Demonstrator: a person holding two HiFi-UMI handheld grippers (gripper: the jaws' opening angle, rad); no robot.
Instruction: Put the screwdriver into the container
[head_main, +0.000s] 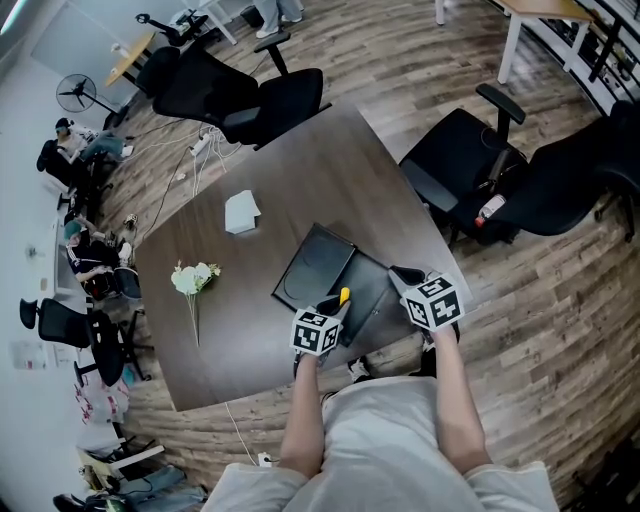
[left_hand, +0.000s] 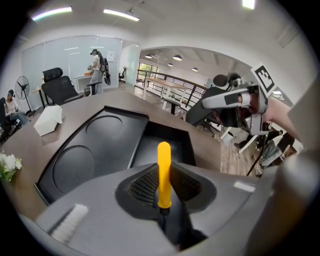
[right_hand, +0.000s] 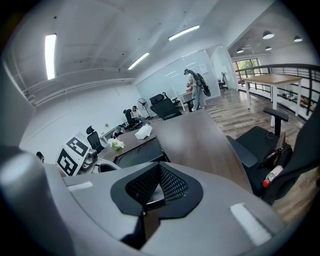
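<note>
1 screwdriver (left_hand: 164, 170) (shaft mostly hidden) sits clamped in left tool (left_hand: 163, 186).

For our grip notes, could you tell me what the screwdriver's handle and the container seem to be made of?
The screwdriver handle looks like smooth yellow plastic, evenly coloured with a soft sheen. The container seems moulded black plastic, matt, with round recesses pressed into one half.

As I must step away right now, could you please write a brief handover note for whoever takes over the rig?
Left tool: shut on the yellow-handled screwdriver, handle sticking out forward.
Right tool: shut, empty, at the container's right edge.
Container: open on the table, just ahead of the left tool.
Done: screwdriver in hand.
Left: lower it into the container and release.
</note>
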